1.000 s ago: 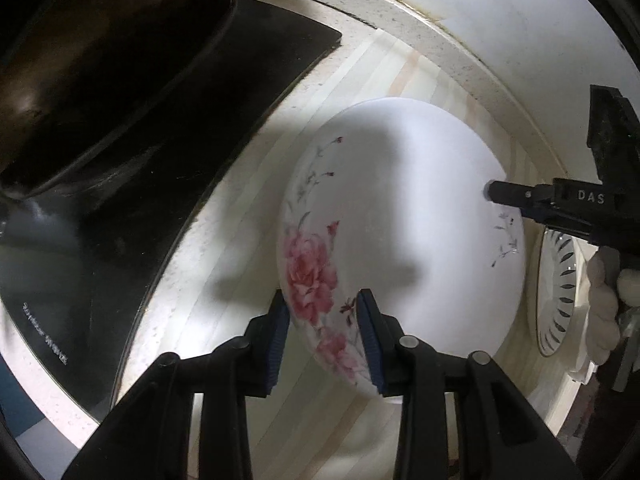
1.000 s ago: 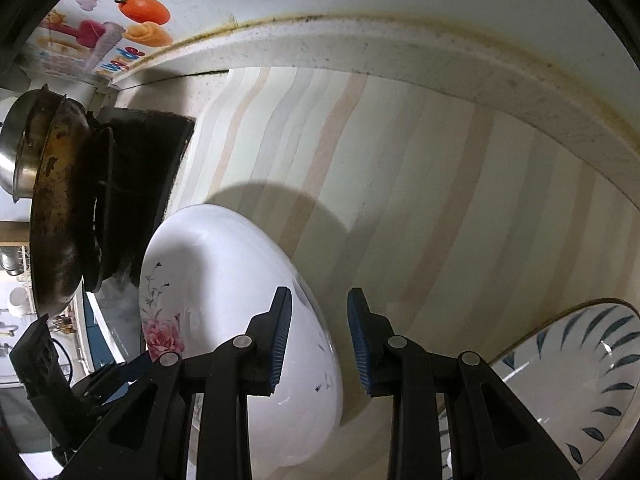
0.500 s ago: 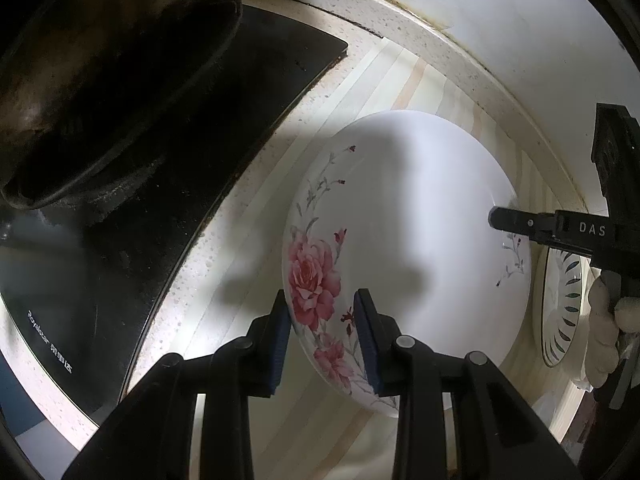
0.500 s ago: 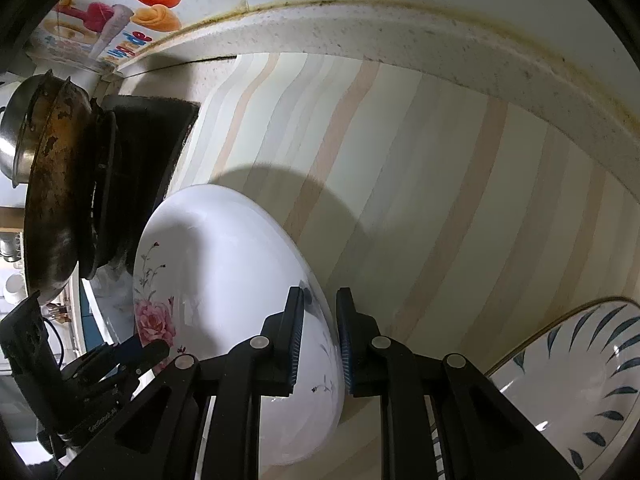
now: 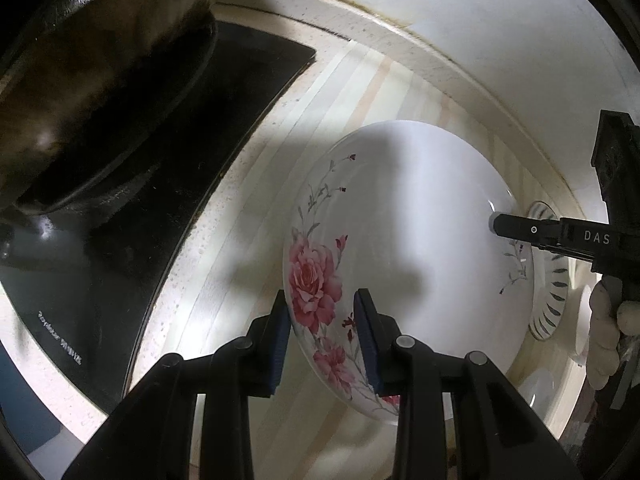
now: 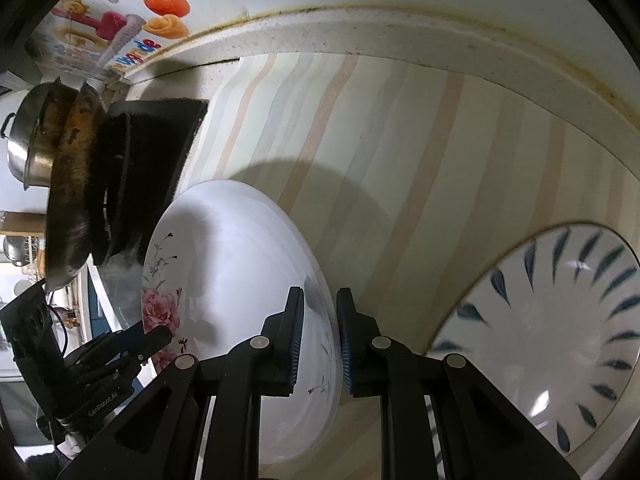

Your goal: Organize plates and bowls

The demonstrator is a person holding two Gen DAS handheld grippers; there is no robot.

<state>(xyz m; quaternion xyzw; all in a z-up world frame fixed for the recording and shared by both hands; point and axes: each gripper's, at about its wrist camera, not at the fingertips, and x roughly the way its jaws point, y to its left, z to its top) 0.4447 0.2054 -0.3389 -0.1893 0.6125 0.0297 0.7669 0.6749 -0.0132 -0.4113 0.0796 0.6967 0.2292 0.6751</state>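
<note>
A white plate with pink flowers (image 5: 416, 240) (image 6: 228, 272) hangs a little above the striped counter, held from two sides. My left gripper (image 5: 322, 332) is shut on its flowered rim. On the opposite rim my right gripper (image 6: 320, 332) is shut too; its black finger (image 5: 516, 228) shows at the plate's far edge in the left wrist view. A white plate with blue leaf marks (image 6: 560, 340) (image 5: 550, 280) lies on the counter to the right of the held plate.
A black cooktop (image 5: 168, 184) with a dark wok (image 5: 92, 64) (image 6: 68, 200) lies to the left, and a steel pot (image 6: 28, 148) stands behind the wok. The striped counter mat (image 6: 400, 152) ends at a raised speckled edge (image 6: 400, 36) by the wall. A gloved hand (image 5: 604, 328) holds the right gripper.
My right gripper closed onto the flowered plate's rim. Both grippers then lifted the plate off the counter, and the blue-leaf plate shows more to the right.
</note>
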